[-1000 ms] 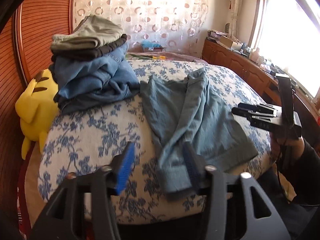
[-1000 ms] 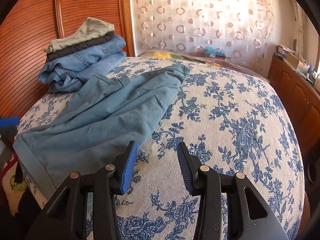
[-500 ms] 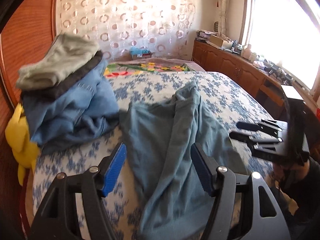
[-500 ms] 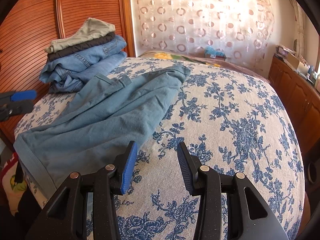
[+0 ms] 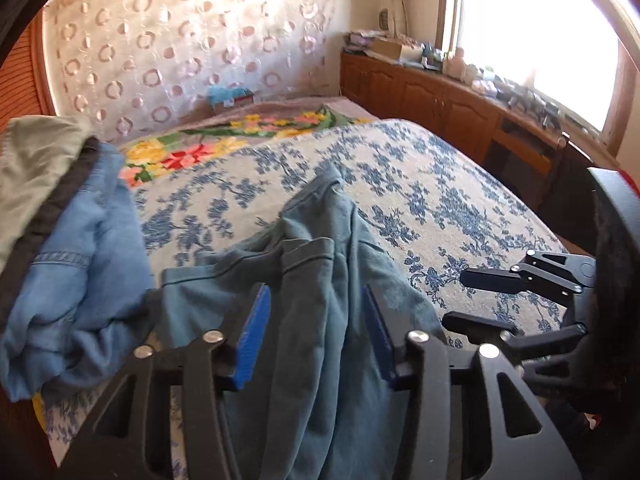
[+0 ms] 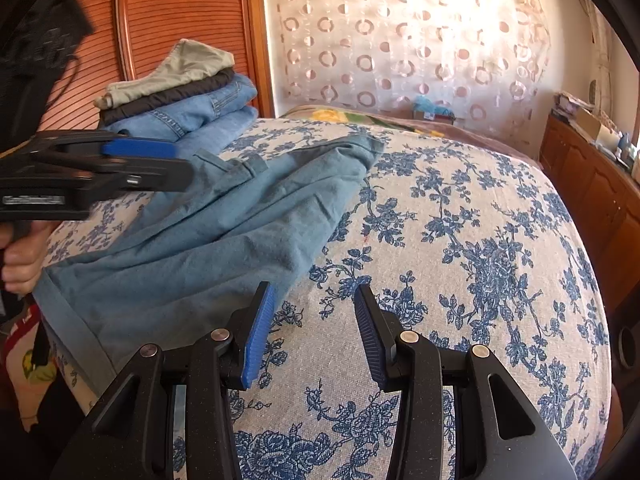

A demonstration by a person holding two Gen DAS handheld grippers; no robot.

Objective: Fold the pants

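On the floral bed [image 6: 460, 240] the pants [image 6: 224, 240] lie beside the pile [image 6: 180, 100]. My left gripper [image 5: 316, 328] is closing over them, nothing pinched yet; I might catch one layer. Right gripper [image 6: 314, 332] hangs open, empty.

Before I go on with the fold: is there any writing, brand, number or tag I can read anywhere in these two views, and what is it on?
None can be read.
Left gripper: a pale sticker strip on its body carries print, too small and blurred to read.
Teal pants: no tag or label visible.
Stack of folded jeans: no label legible.
Boxes on the wooden cabinet: any print is too small to tell.
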